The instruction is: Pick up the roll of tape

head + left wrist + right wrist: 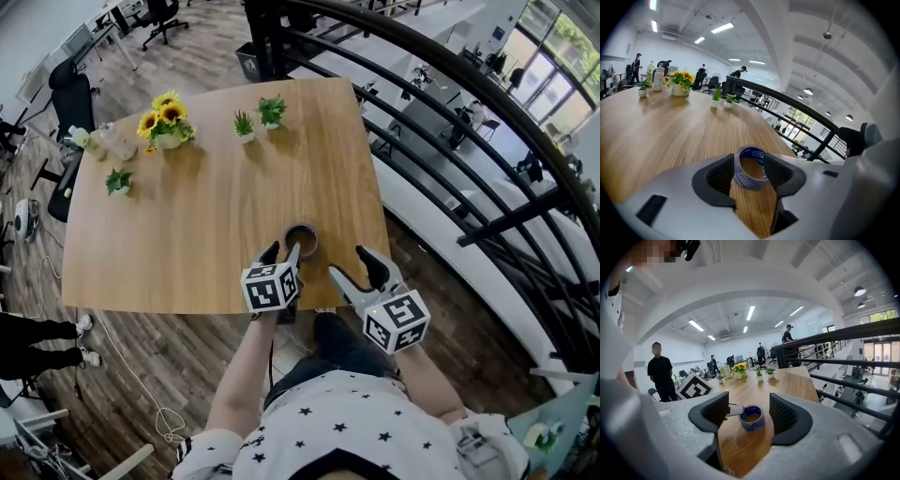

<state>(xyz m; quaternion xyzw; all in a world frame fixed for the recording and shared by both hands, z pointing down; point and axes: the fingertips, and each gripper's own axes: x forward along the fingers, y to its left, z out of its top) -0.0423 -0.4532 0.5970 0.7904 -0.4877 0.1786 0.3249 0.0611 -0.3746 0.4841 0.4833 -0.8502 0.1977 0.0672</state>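
A roll of blue tape (301,240) lies flat on the wooden table (206,225), near its front edge. My left gripper (282,251) is right behind the roll, jaws open. In the left gripper view the tape (751,168) sits between the two pads with a gap on each side. In the right gripper view the tape (752,417) is a little ahead, and one white fingertip (732,409) of the left gripper touches its left side. My right gripper (354,267) hovers open at the table's front edge, to the right of the roll, holding nothing.
A pot of sunflowers (167,122), bottles (111,141) and small potted plants (244,125) (272,111) (119,180) stand along the far side. A black railing (450,122) runs past the table's right side. A person in black (660,371) stands off to the left.
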